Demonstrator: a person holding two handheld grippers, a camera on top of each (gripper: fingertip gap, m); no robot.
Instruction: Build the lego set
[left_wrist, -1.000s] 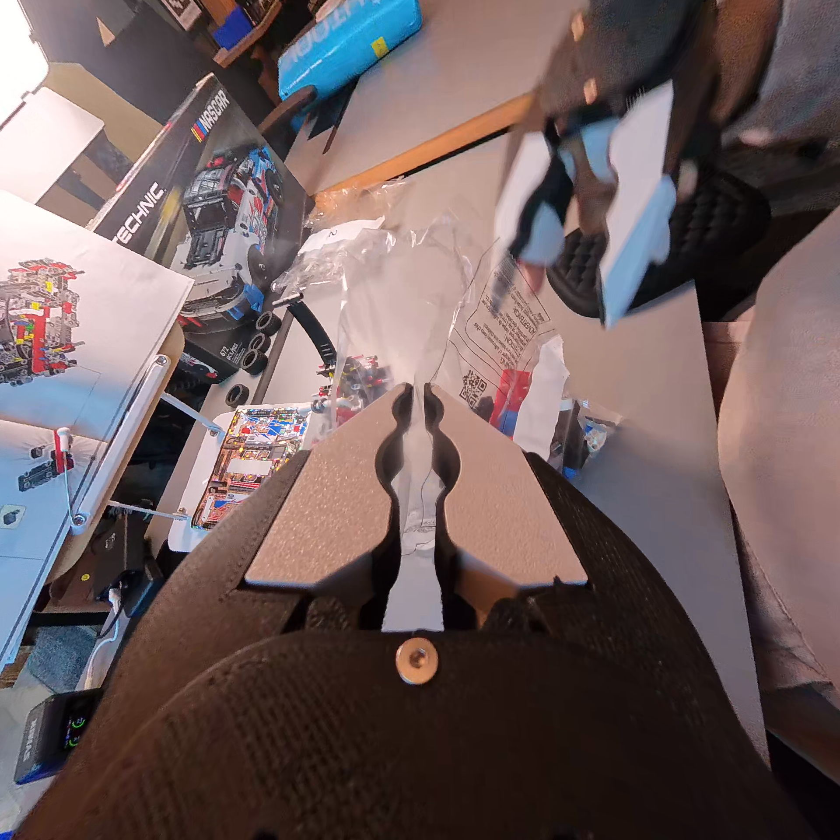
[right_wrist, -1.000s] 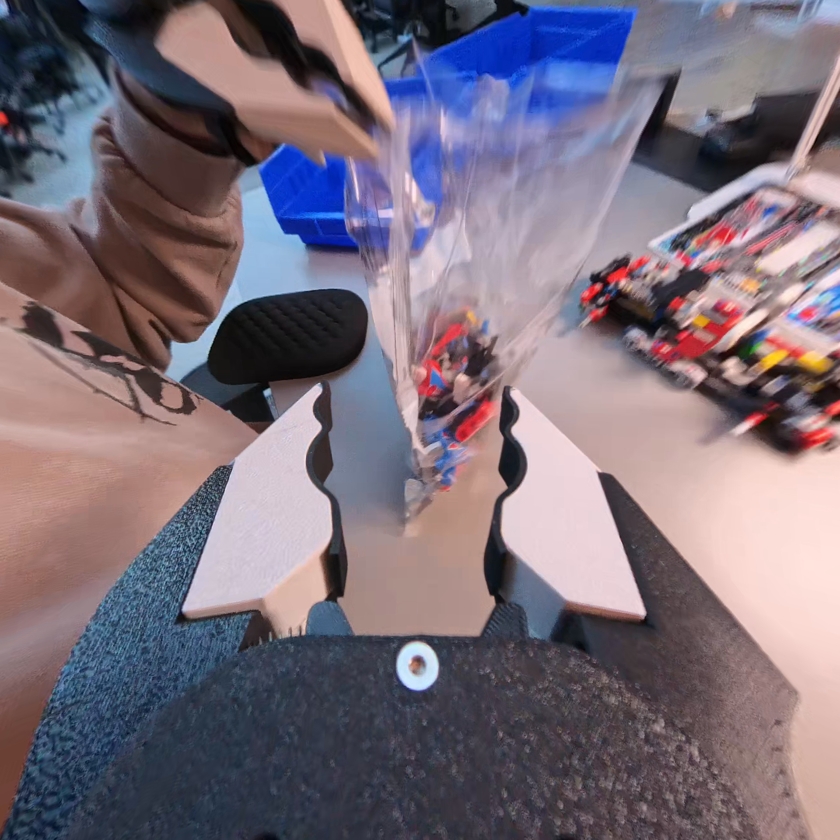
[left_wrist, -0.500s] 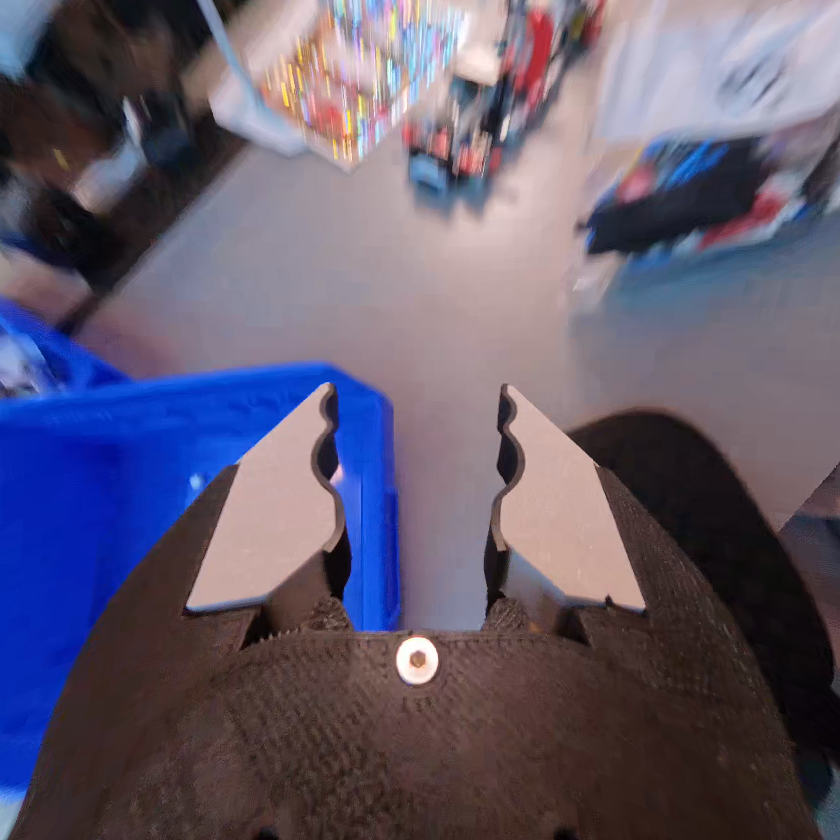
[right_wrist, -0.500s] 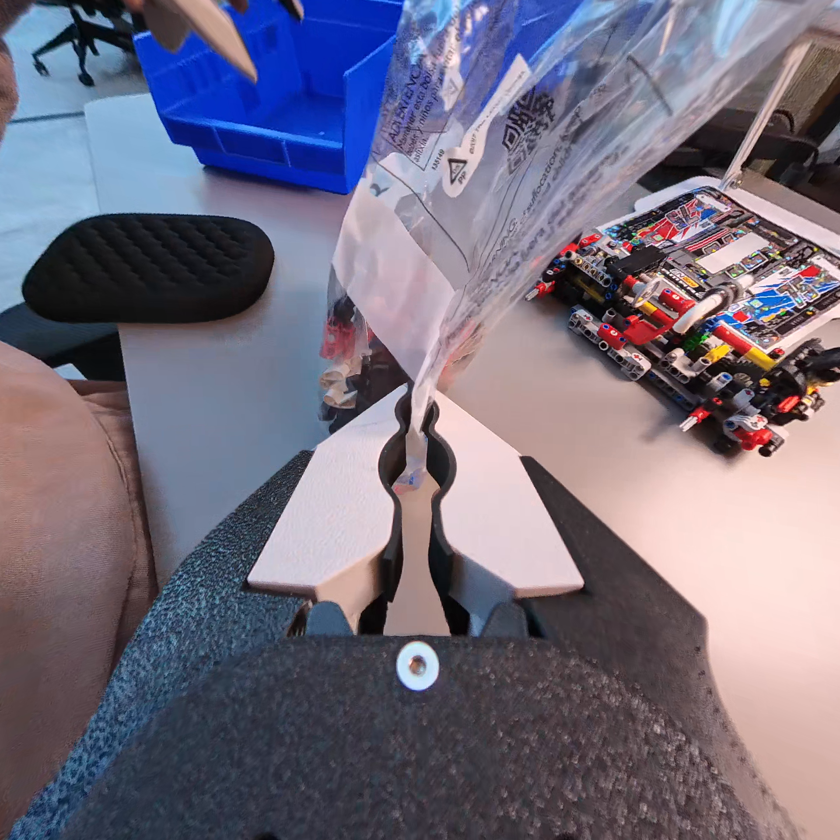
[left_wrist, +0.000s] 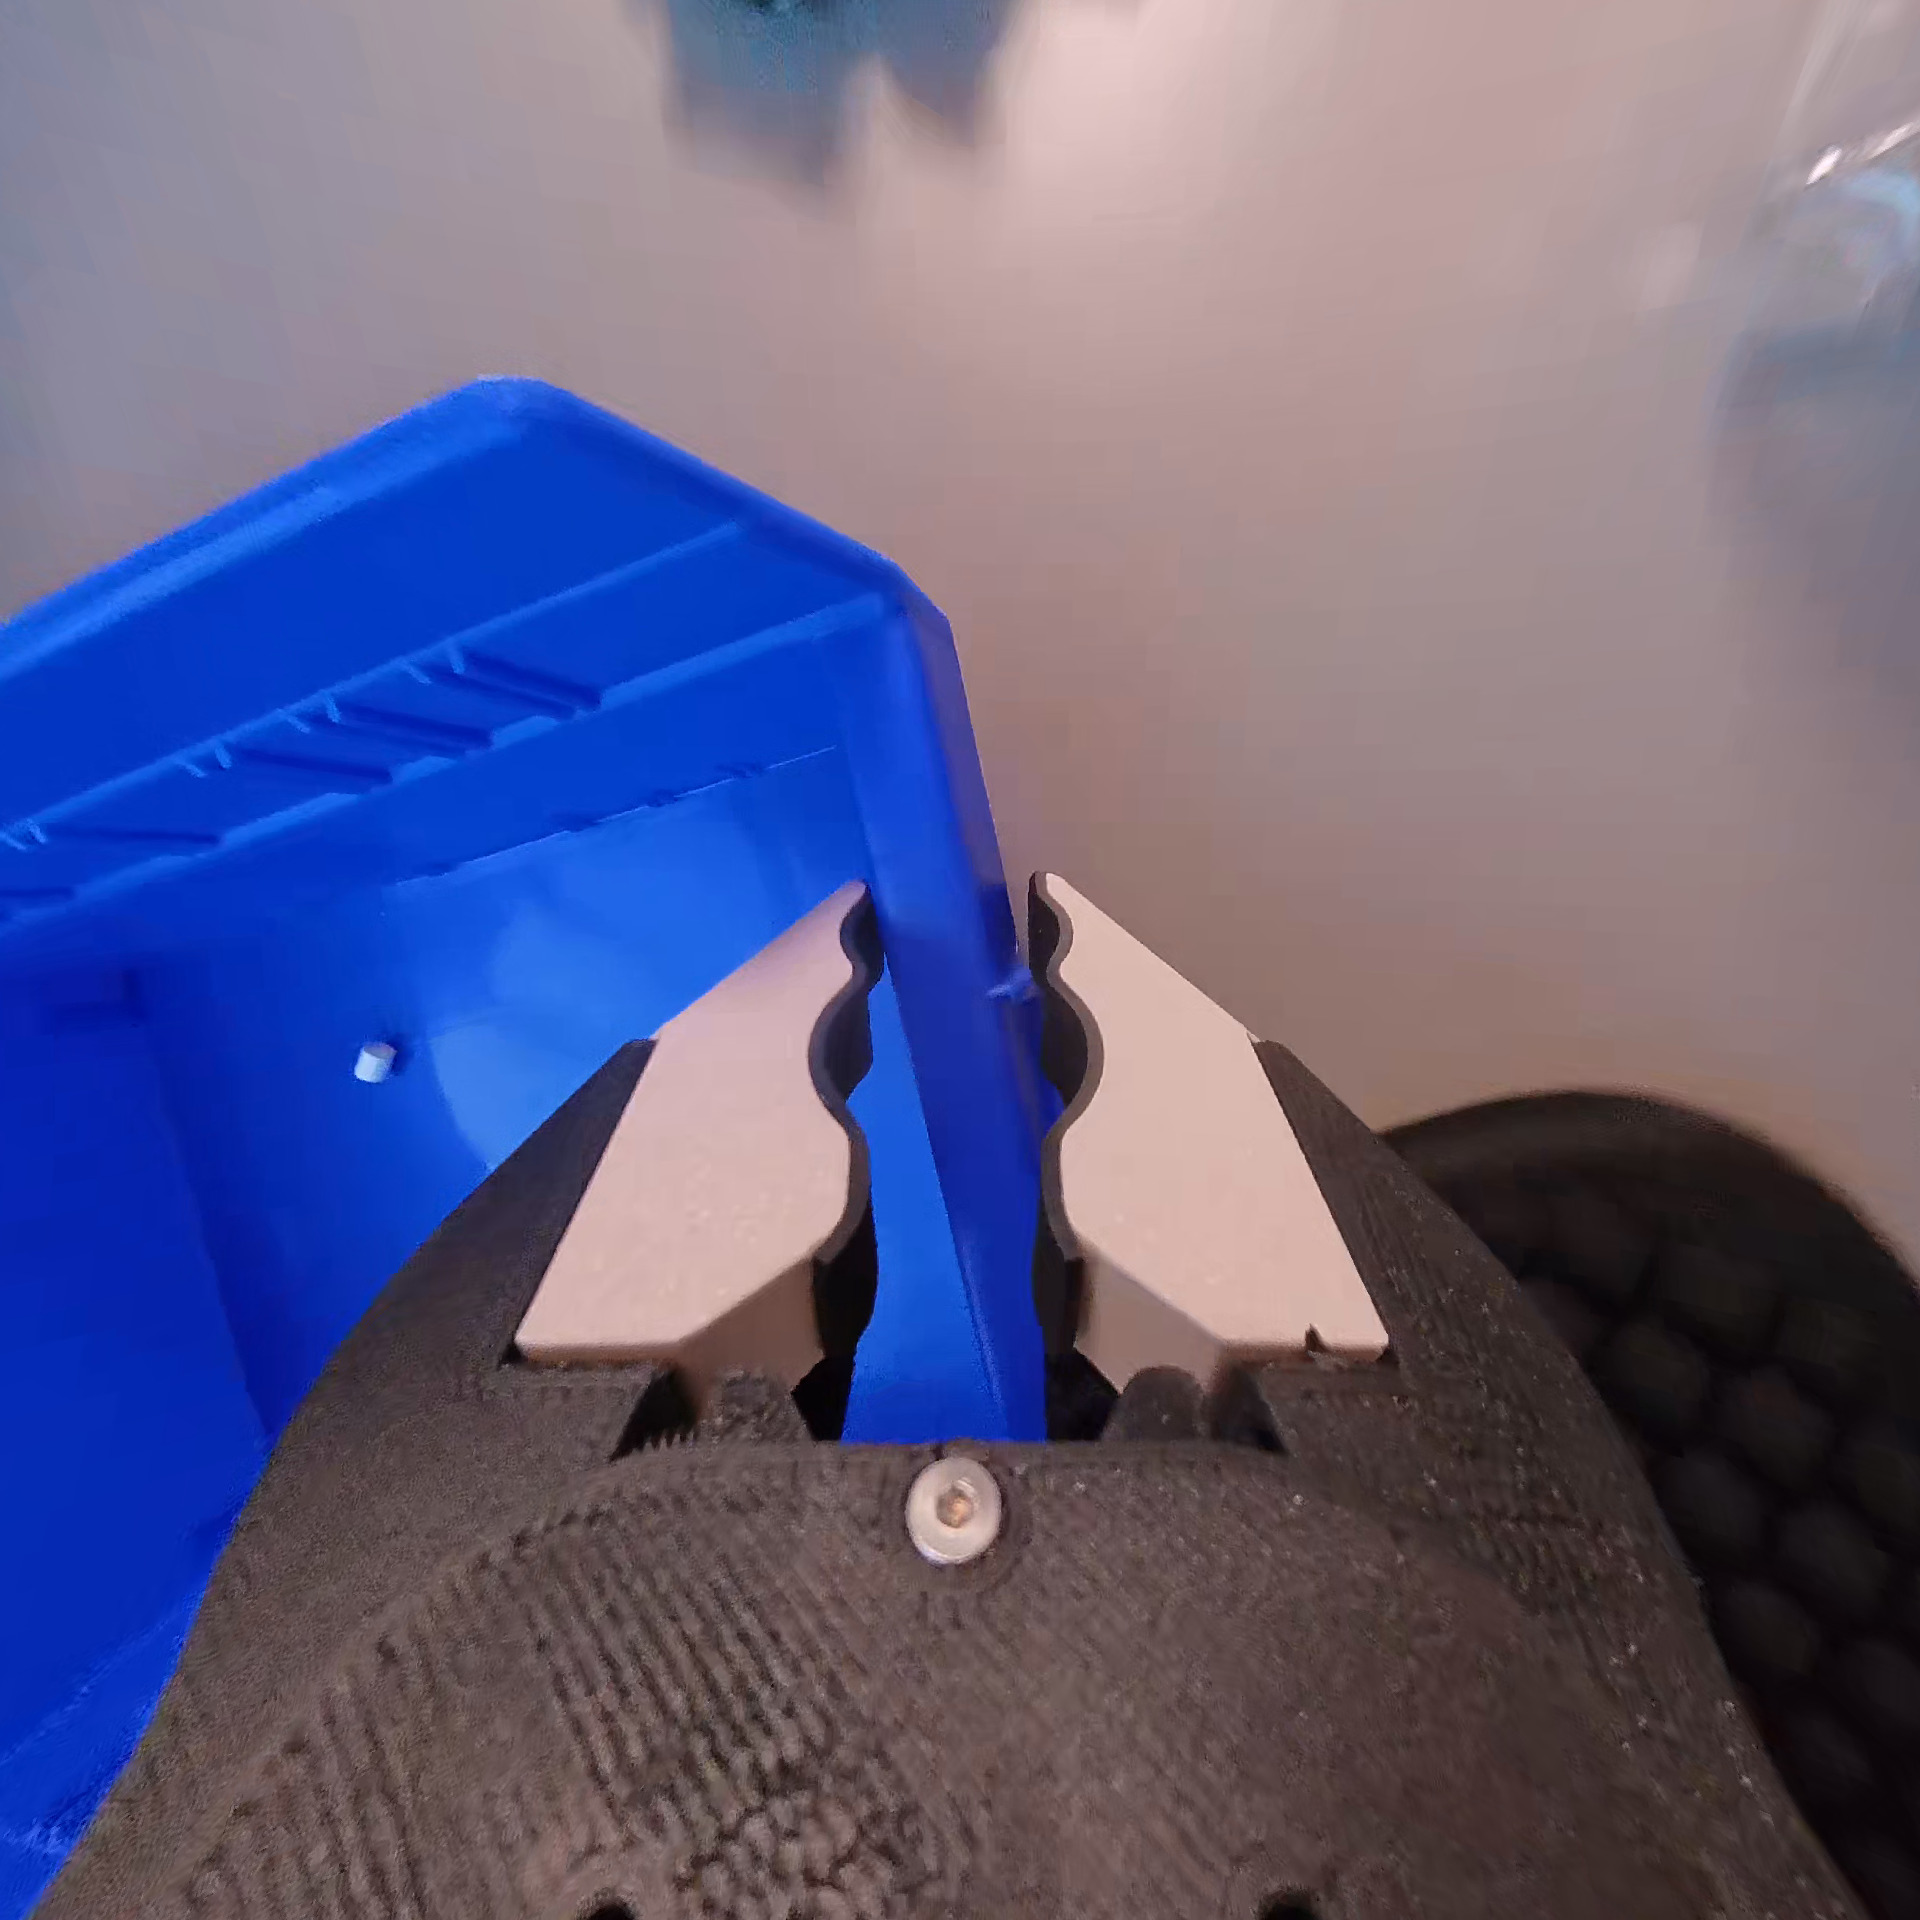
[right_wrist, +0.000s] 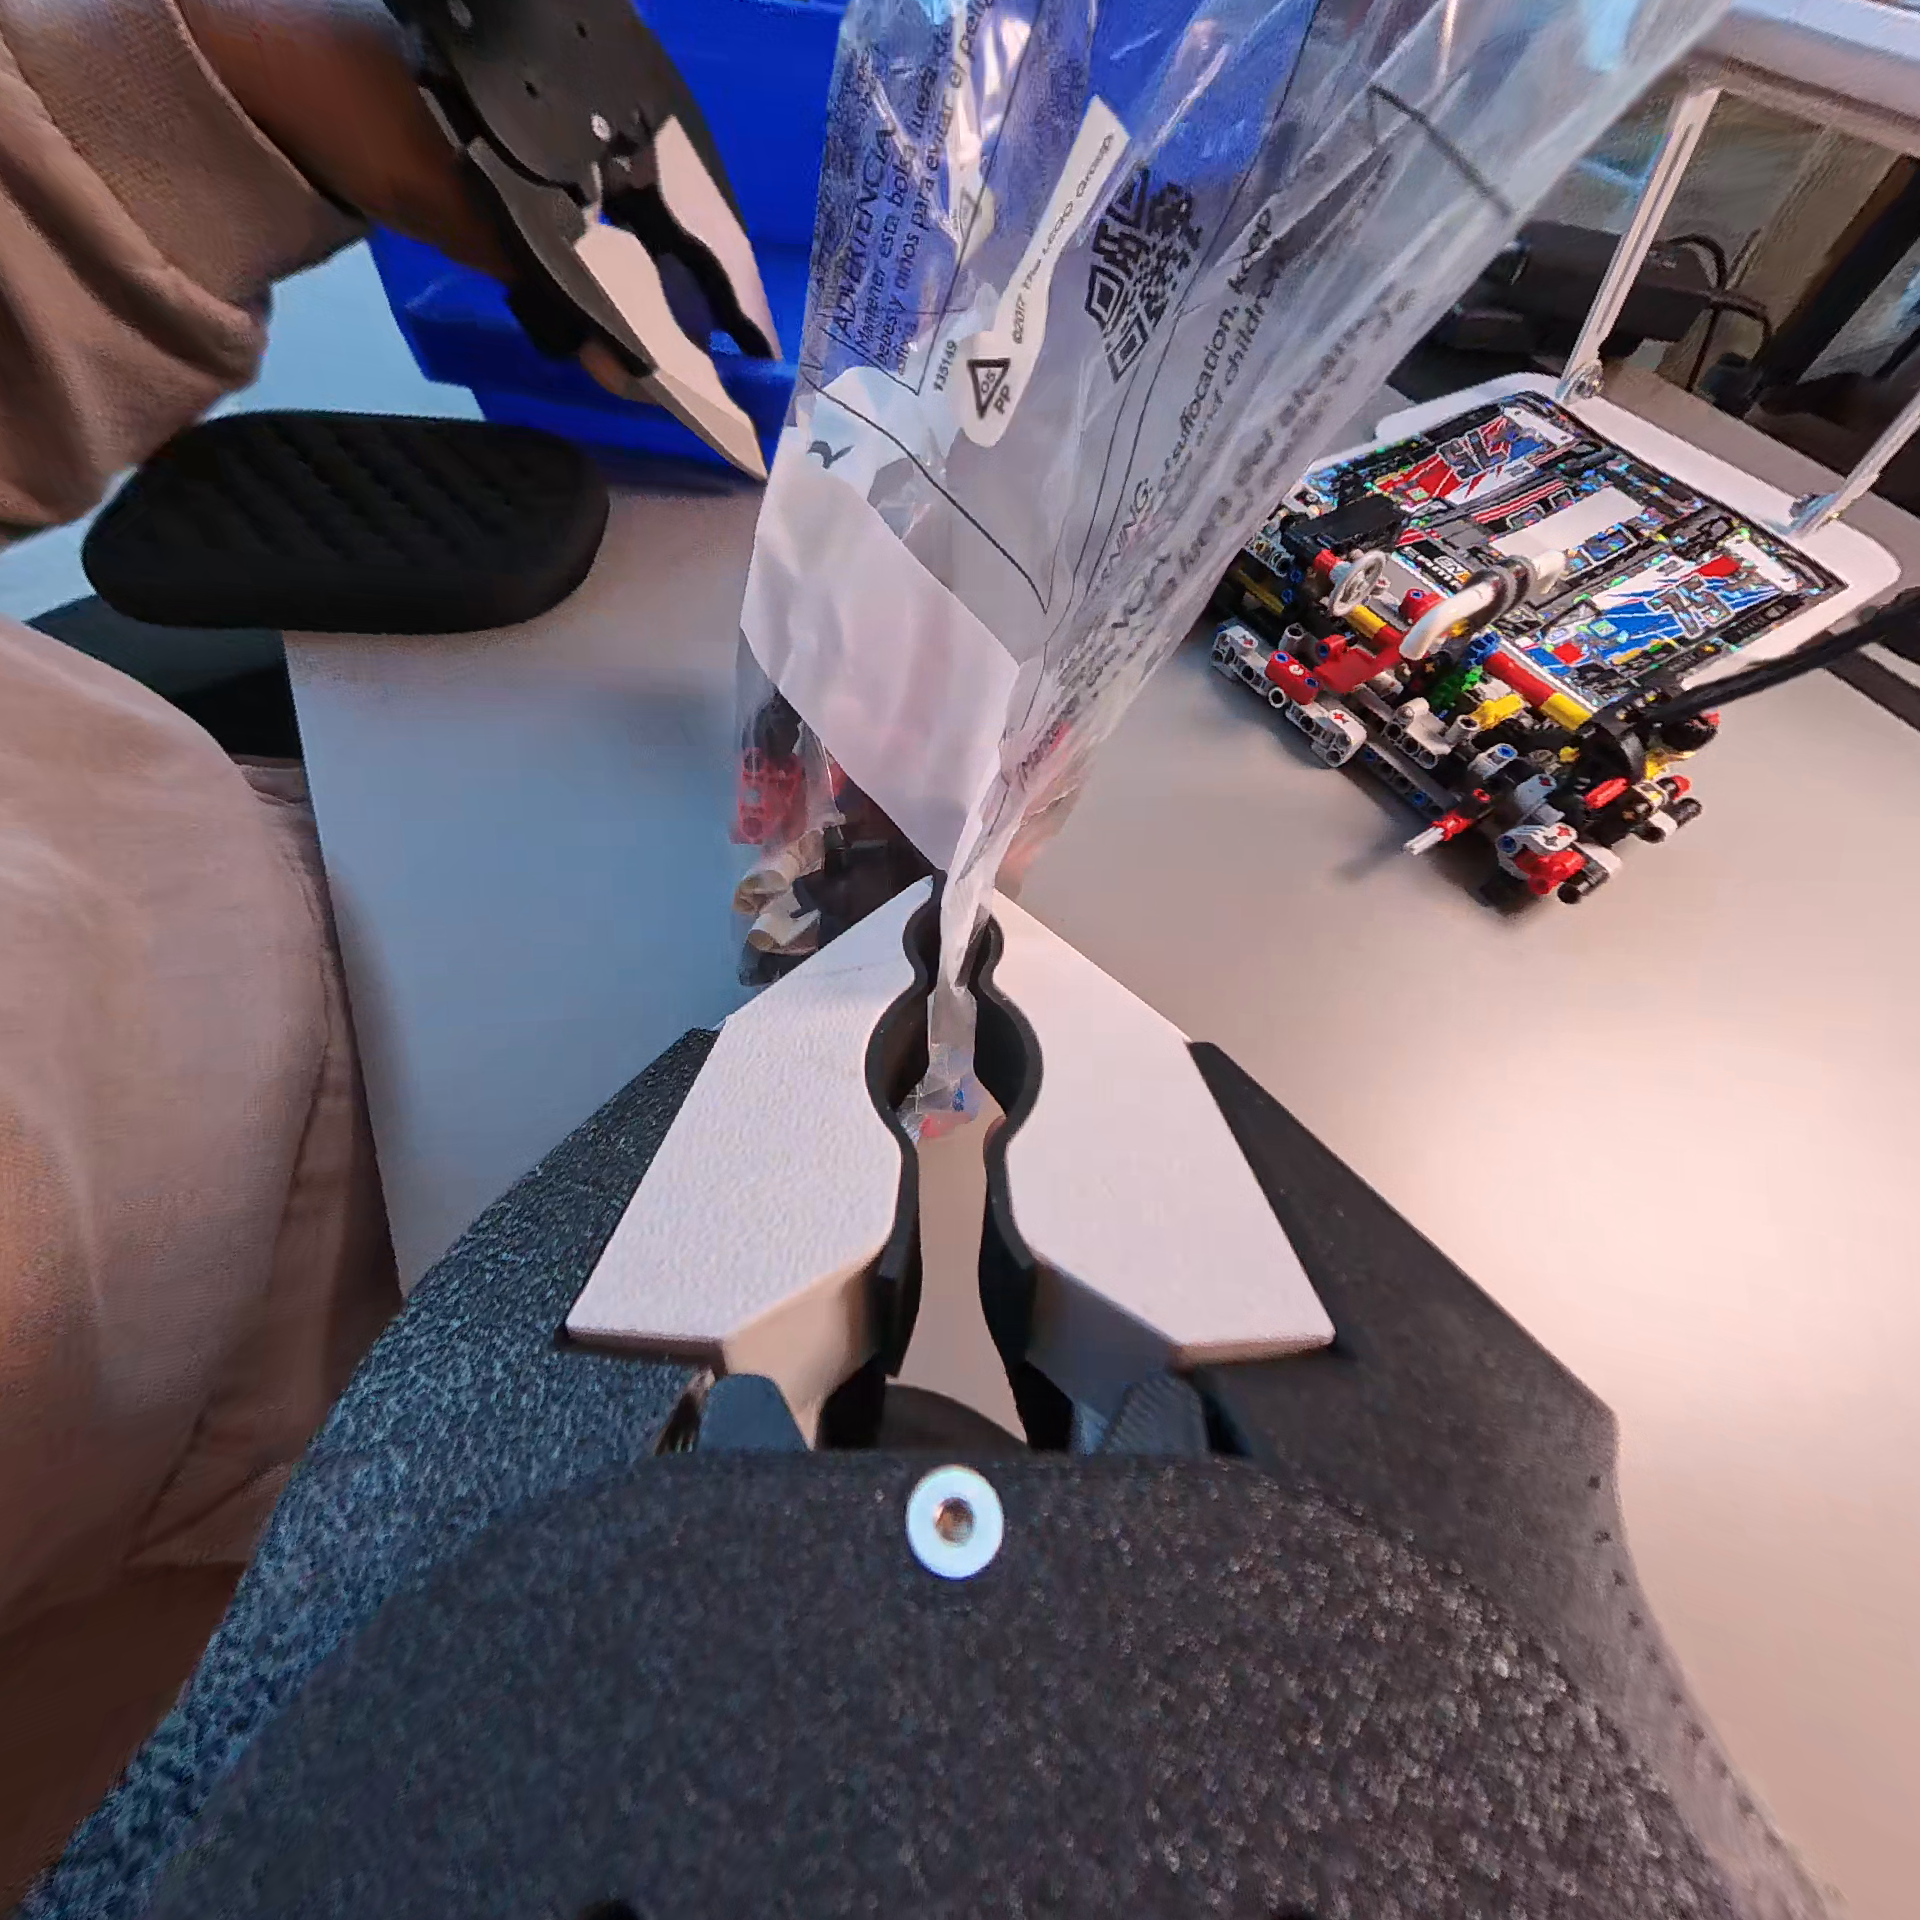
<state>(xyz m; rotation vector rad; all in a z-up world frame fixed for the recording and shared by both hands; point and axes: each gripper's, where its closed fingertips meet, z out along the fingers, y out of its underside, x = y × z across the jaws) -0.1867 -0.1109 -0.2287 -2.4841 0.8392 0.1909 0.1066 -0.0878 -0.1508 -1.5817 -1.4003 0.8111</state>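
Observation:
My right gripper (right_wrist: 956, 904) is shut on a corner of a clear plastic bag (right_wrist: 1039, 416) of Lego pieces and holds it above the grey table (right_wrist: 1455, 1195). Red, white and black pieces (right_wrist: 790, 831) sit in the bag's low end, just left of my fingers. My left gripper (left_wrist: 951, 904) straddles the right wall of a blue bin (left_wrist: 416, 831), with the jaws closed against that wall. It also shows in the right wrist view (right_wrist: 769, 416), at the bin (right_wrist: 727, 94), left of the bag. The partly built Lego car chassis (right_wrist: 1455, 717) lies on the table to the right.
A sticker sheet (right_wrist: 1621, 540) lies behind the chassis under a white stand. A black padded armrest (right_wrist: 343, 520) sits at the table's left edge, also by my left gripper (left_wrist: 1714, 1455). A small white piece (left_wrist: 374, 1062) lies in the bin. A person's sleeve (right_wrist: 135, 260) is at left. About 30 cm separates my left fingertips from my right.
My left gripper let go of the bag, swung over to the blue bin and closed on its wall. My right gripper closed on the bag's corner and now holds it alone.

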